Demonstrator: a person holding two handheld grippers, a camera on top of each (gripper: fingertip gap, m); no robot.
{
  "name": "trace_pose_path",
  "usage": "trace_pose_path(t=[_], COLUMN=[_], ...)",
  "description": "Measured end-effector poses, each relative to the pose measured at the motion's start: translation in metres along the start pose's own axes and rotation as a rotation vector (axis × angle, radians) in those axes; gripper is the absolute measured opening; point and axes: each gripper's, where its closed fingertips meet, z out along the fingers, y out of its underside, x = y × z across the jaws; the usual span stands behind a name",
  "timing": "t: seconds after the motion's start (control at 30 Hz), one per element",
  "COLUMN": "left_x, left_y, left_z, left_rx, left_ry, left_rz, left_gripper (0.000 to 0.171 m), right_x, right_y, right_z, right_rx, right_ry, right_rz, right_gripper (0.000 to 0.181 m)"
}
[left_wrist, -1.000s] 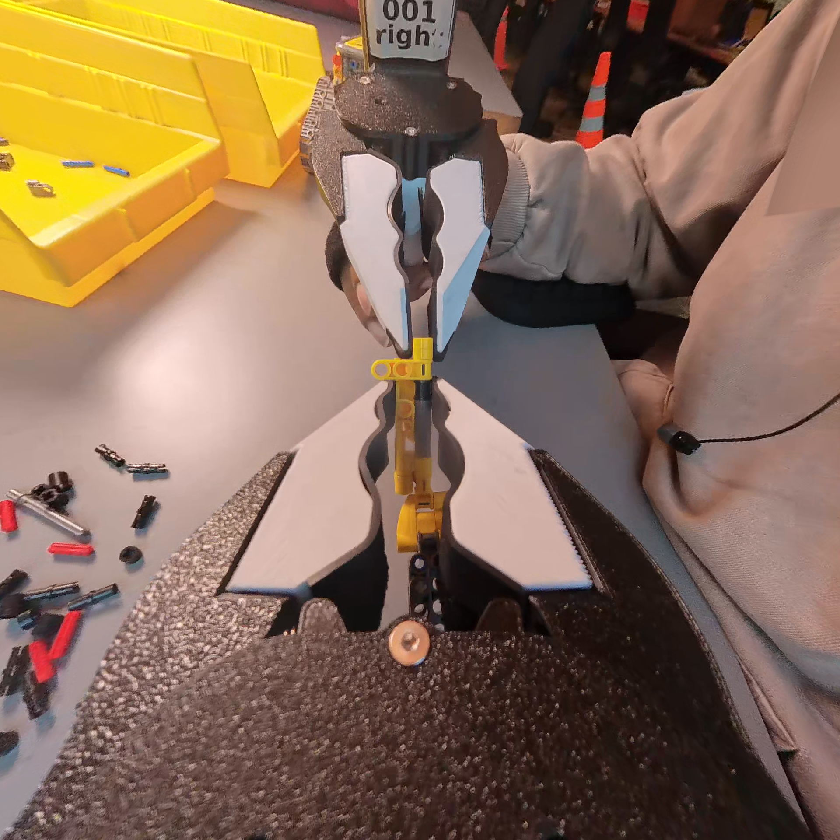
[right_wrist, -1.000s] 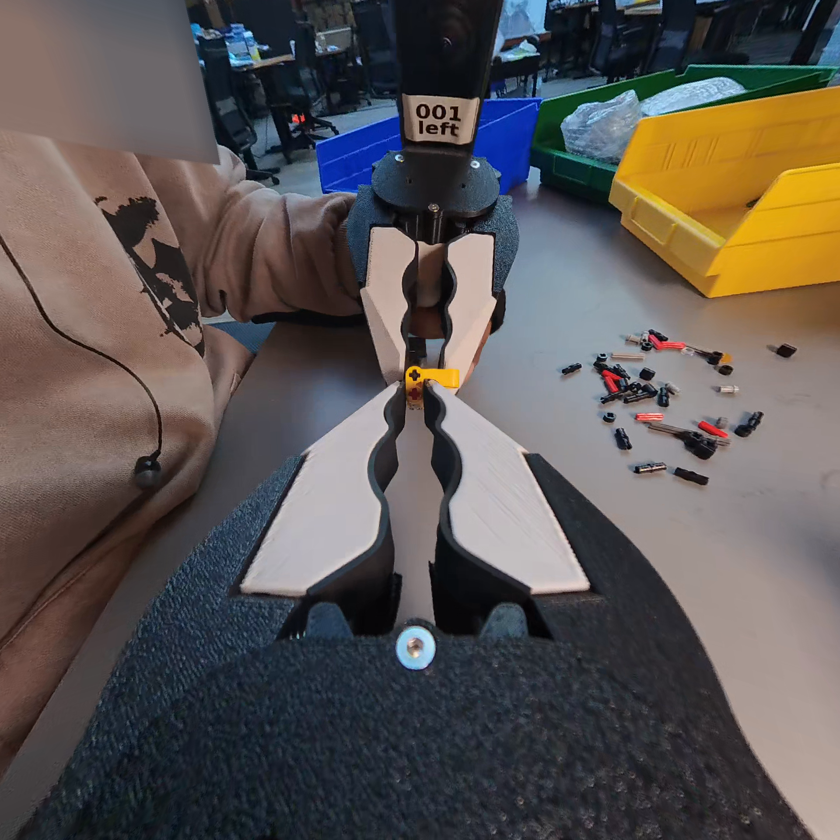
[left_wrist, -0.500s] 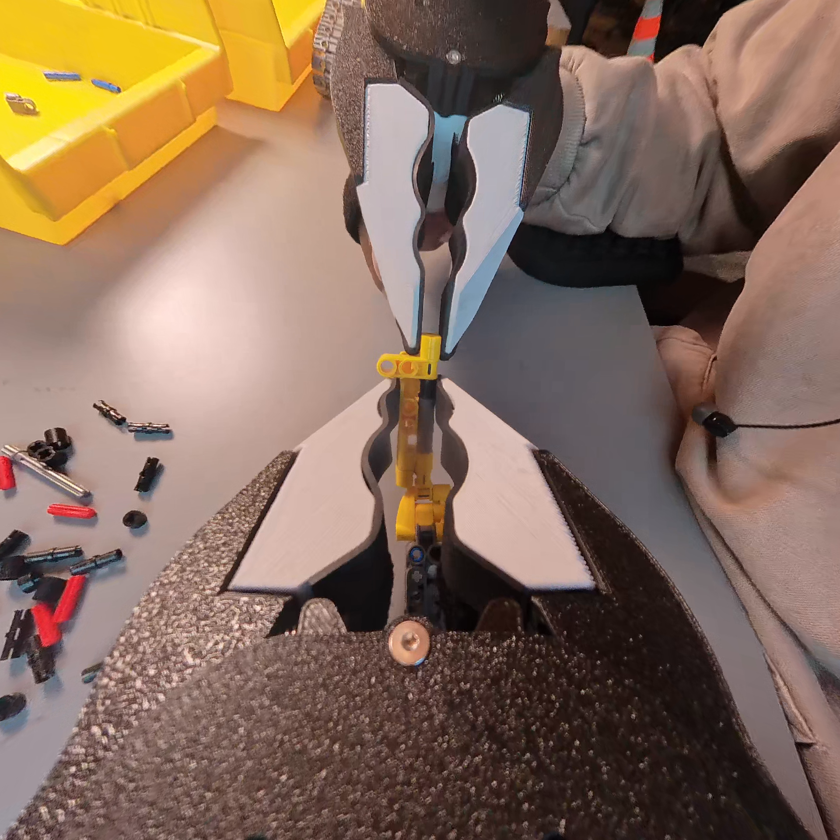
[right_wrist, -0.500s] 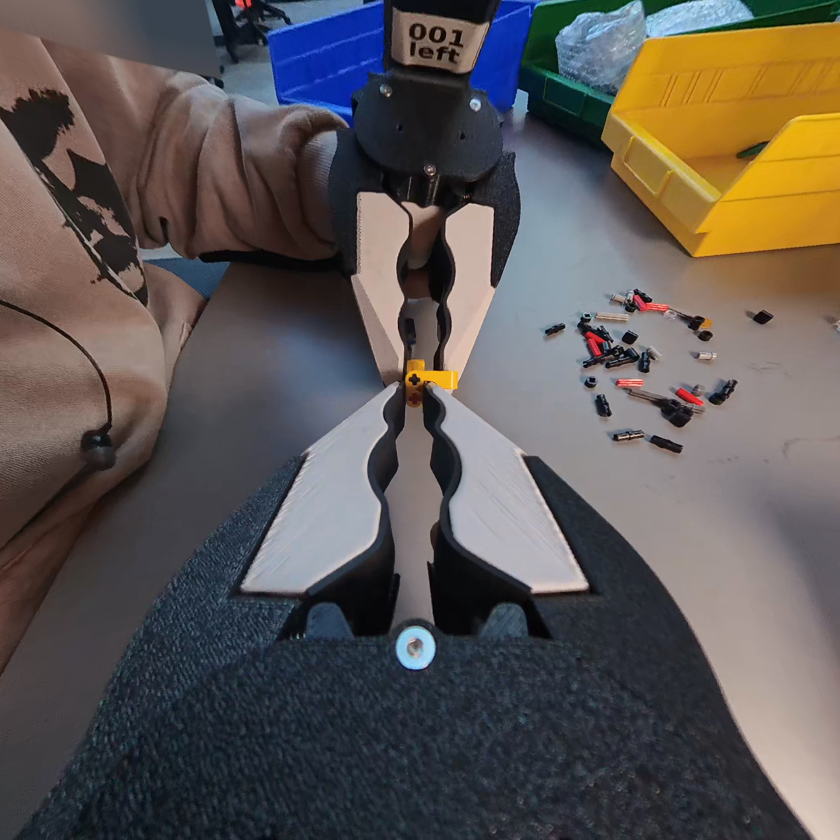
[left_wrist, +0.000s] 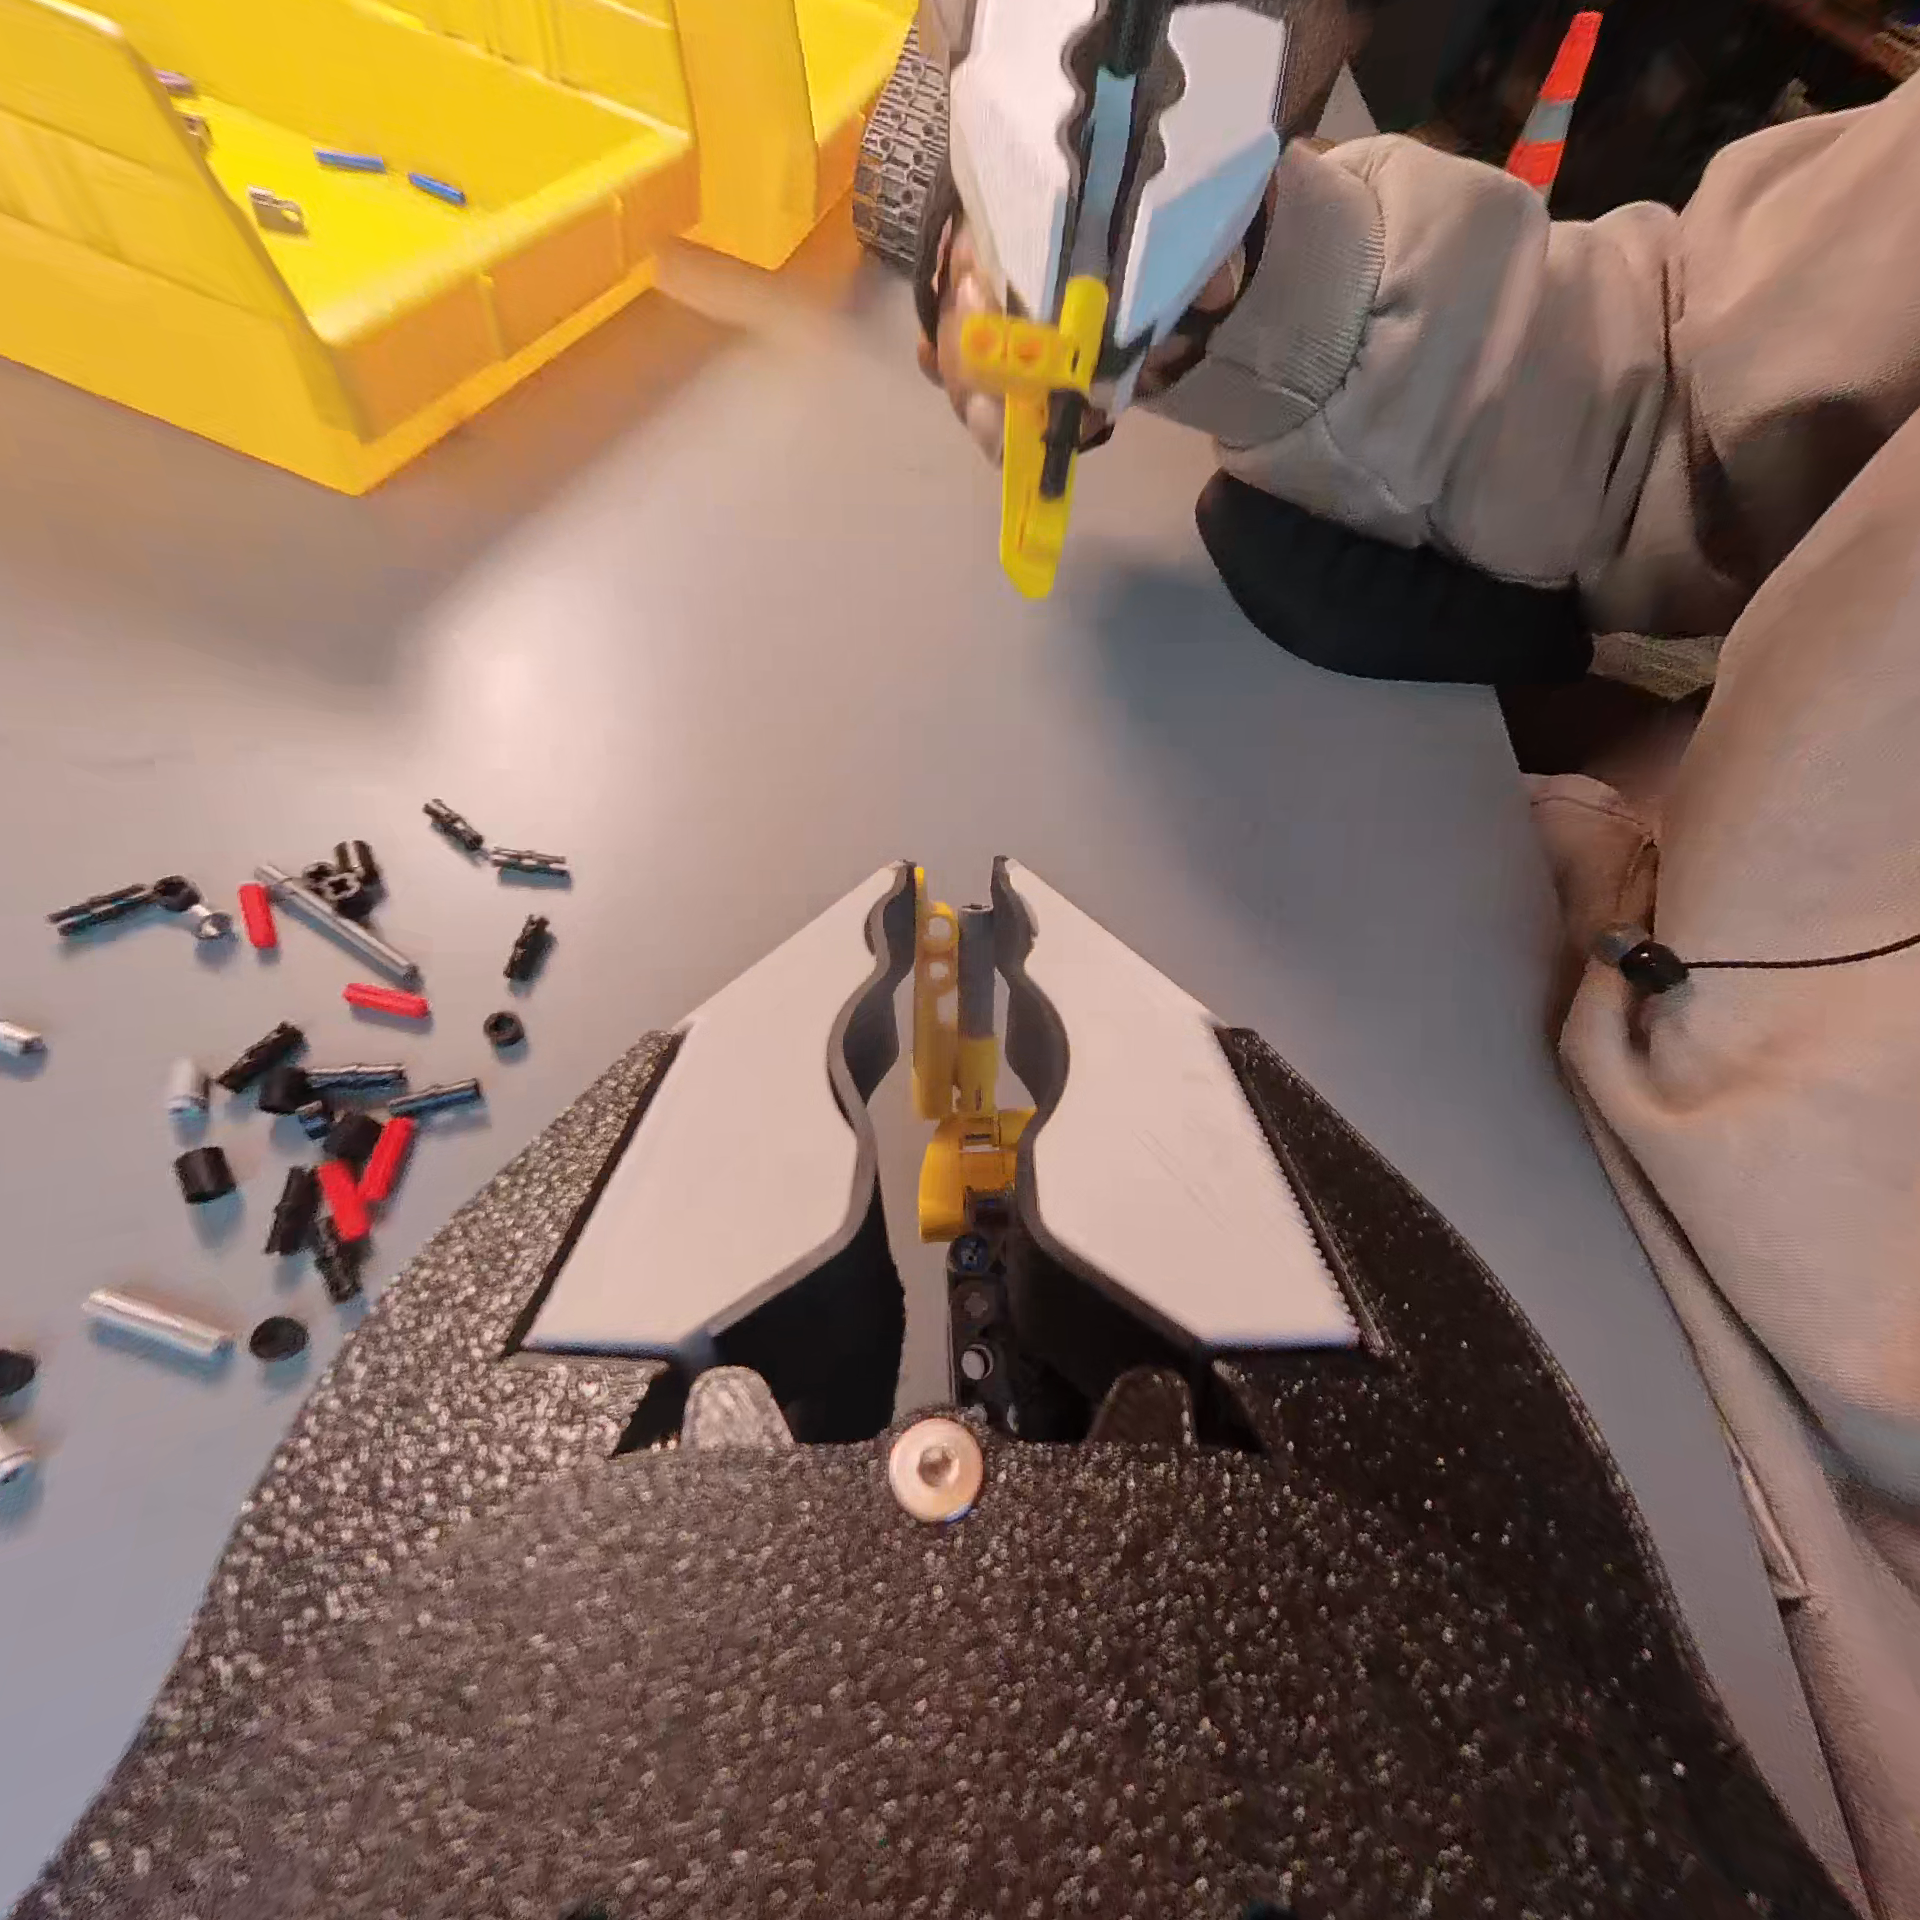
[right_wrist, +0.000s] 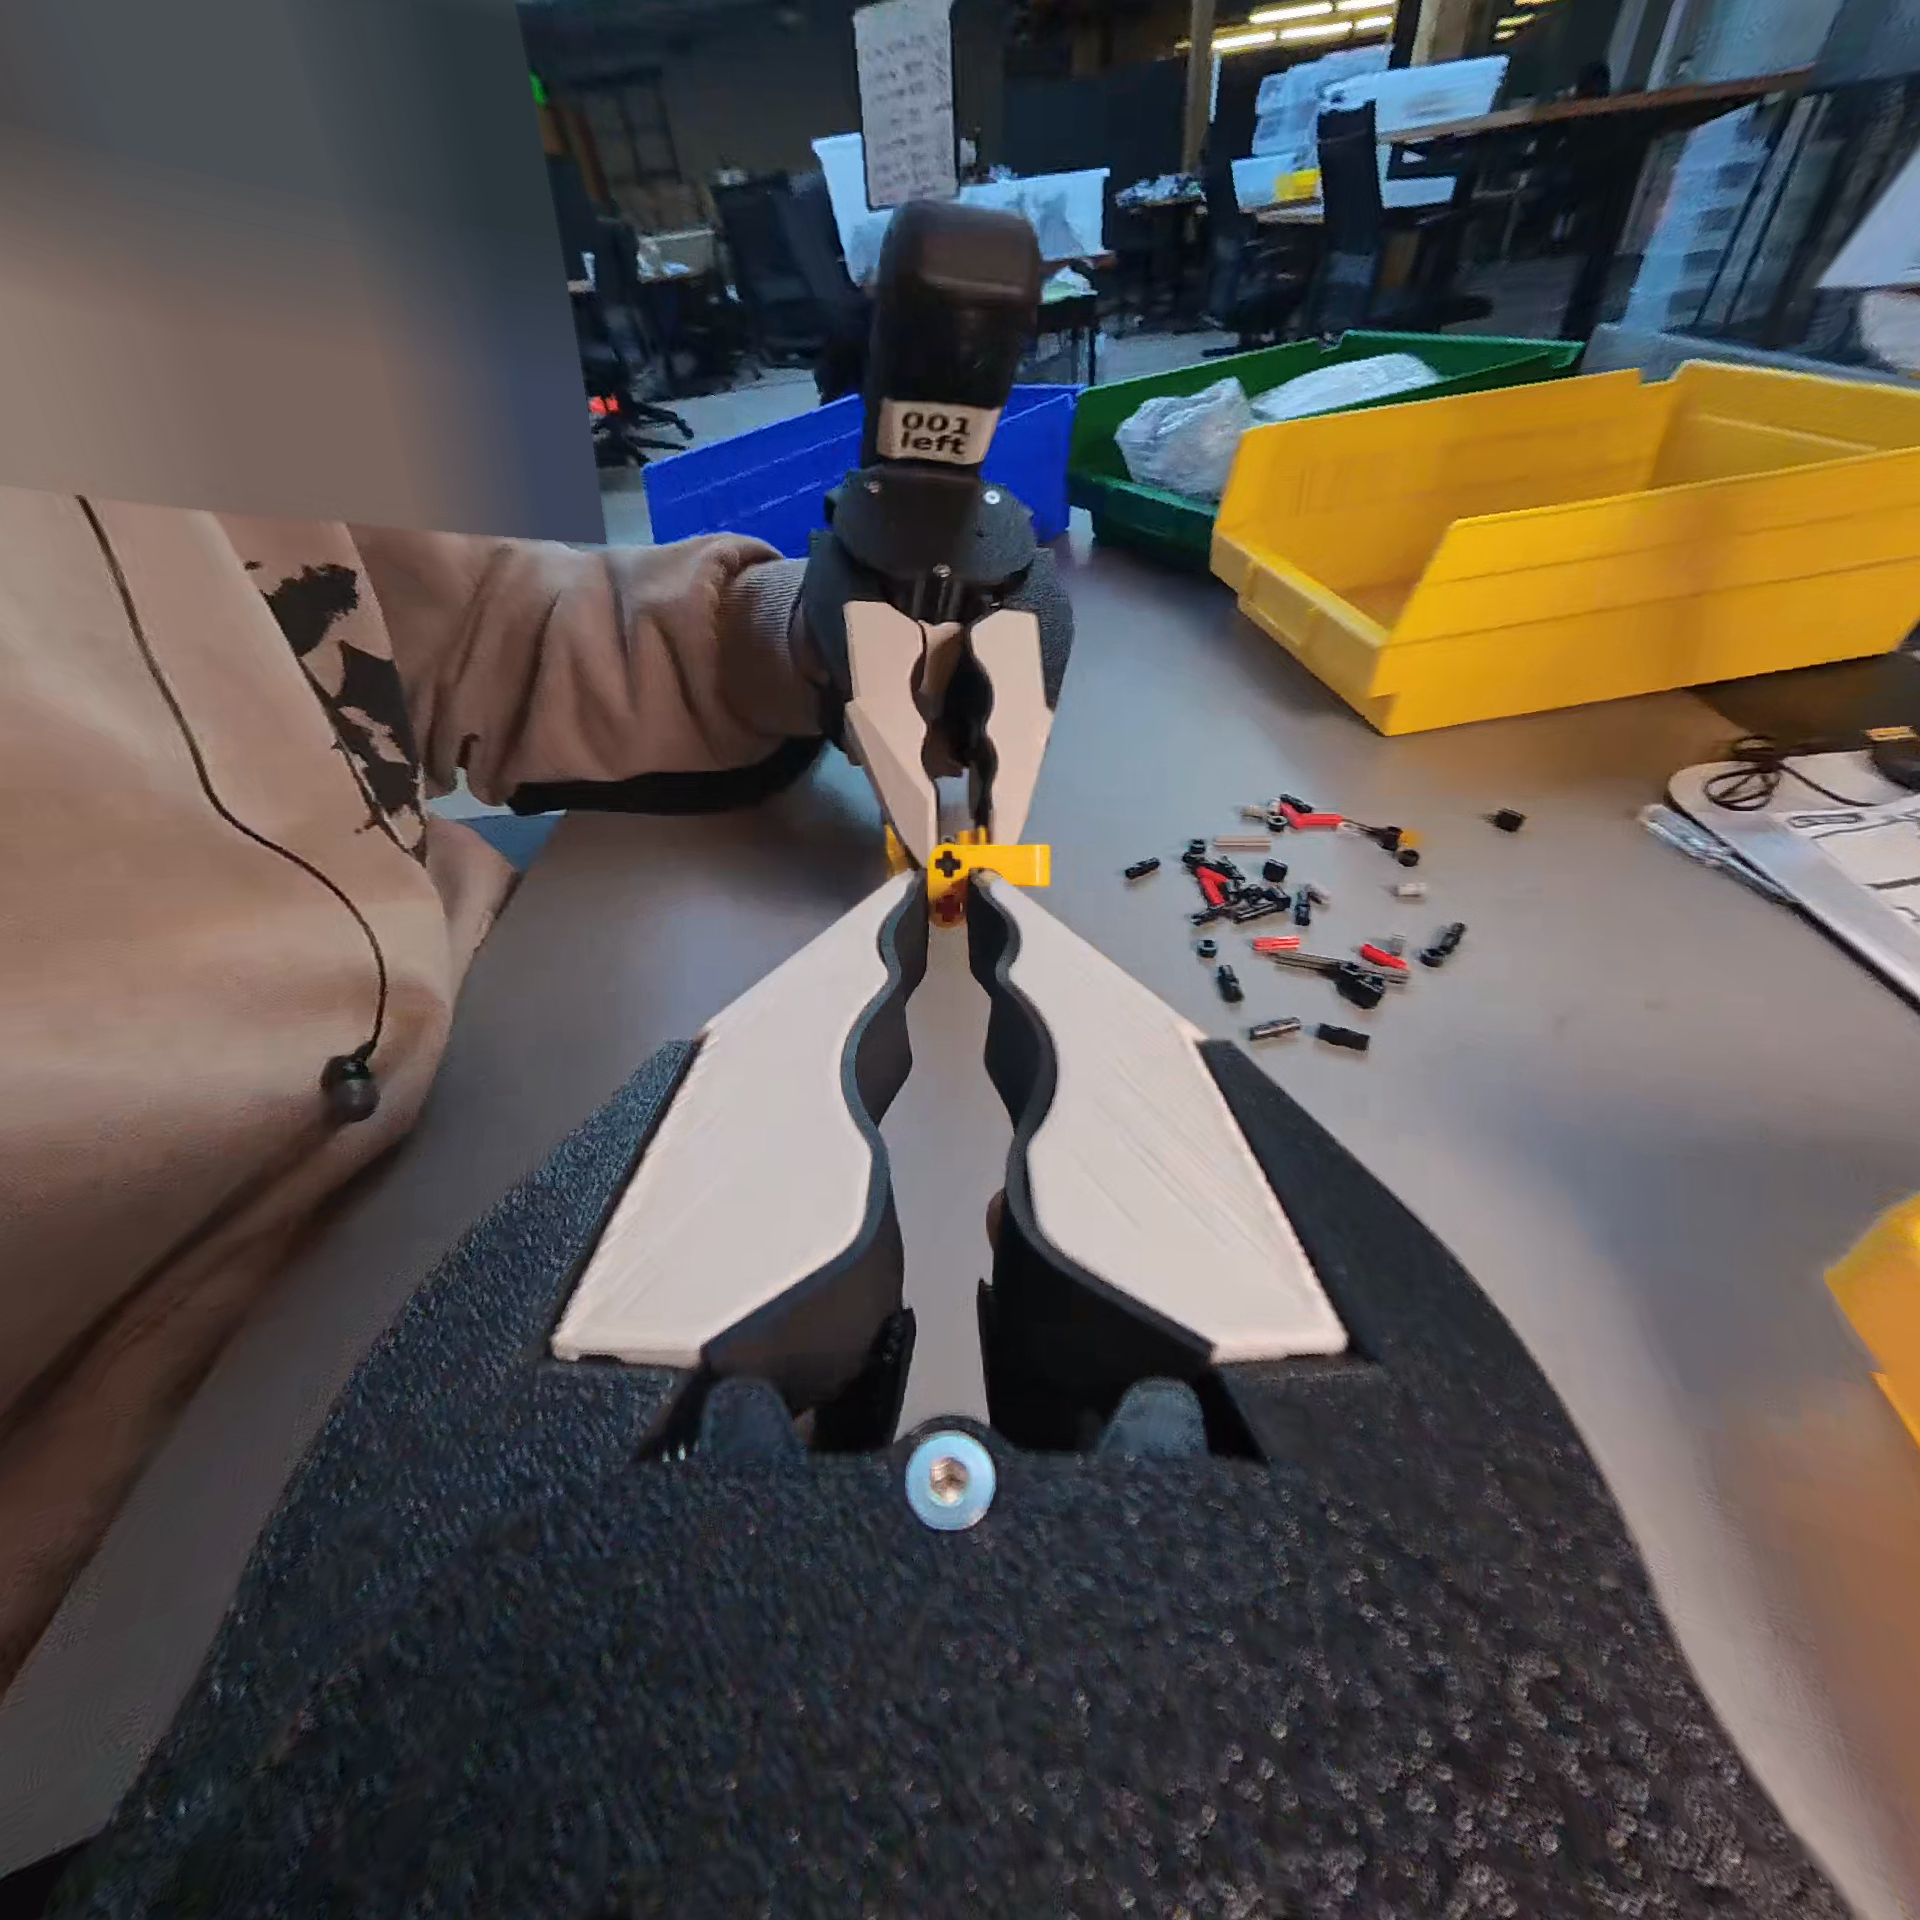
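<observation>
A grey tabletop (left_wrist: 727, 665) is carrying everything here, with a big yellow plastic bin (left_wrist: 343, 260) sitting at its far side and a loose scatter of small black, red and silver plastic pins (left_wrist: 312, 1091) lying to the left. The left gripper (left_wrist: 948, 883) is holding its jaws clamped on a yellow-and-black toy-brick assembly (left_wrist: 956, 1049), a slim yellow perforated beam beside a grey axle, lodged deep between the fingers. The right gripper (right_wrist: 945, 883) is pinching, jaws together at the tips, a smaller yellow T-shaped beam piece (left_wrist: 1039, 416) with round holes and a black pin, raised above the table and well apart from the left gripper's assembly in the left wrist view. Both pieces are looking light, rigid and smooth, likely slippery; gripping across the flat beam faces seems safest.
</observation>
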Motion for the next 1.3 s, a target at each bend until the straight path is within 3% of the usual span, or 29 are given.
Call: trace_pose_path(t=[0.3,0.37,0.7,0.8,1.3], left_x=[0.017,0.017,0.034,0.034,0.026], left_y=[0.024,0.025,-0.024,-0.024,-0.015], left_z=[0.024,0.024,0.009,0.012,0.011], left_rx=[-0.127,-0.135,0.129,0.125,0.025], left_ry=[0.023,0.015,0.075,0.062,0.000], left_rz=[0.022,0.027,0.045,0.059,0.071], left_gripper=[0.016,0.025,0.023,0.014,0.013], right_x=[-0.005,-0.007,-0.021,-0.025,-0.022], right_y=[0.014,0.014,0.017,0.016,0.035], right_z=[0.017,0.019,0.042,0.046,0.045], right_rx=[-0.001,0.002,0.006,0.018,-0.131], right_ry=[-0.063,-0.067,-0.093,-0.106,-0.068], right_rz=[0.069,0.080,0.073,0.082,-0.044], right_gripper=[0.005,0.005,0.005,0.005,0.005])
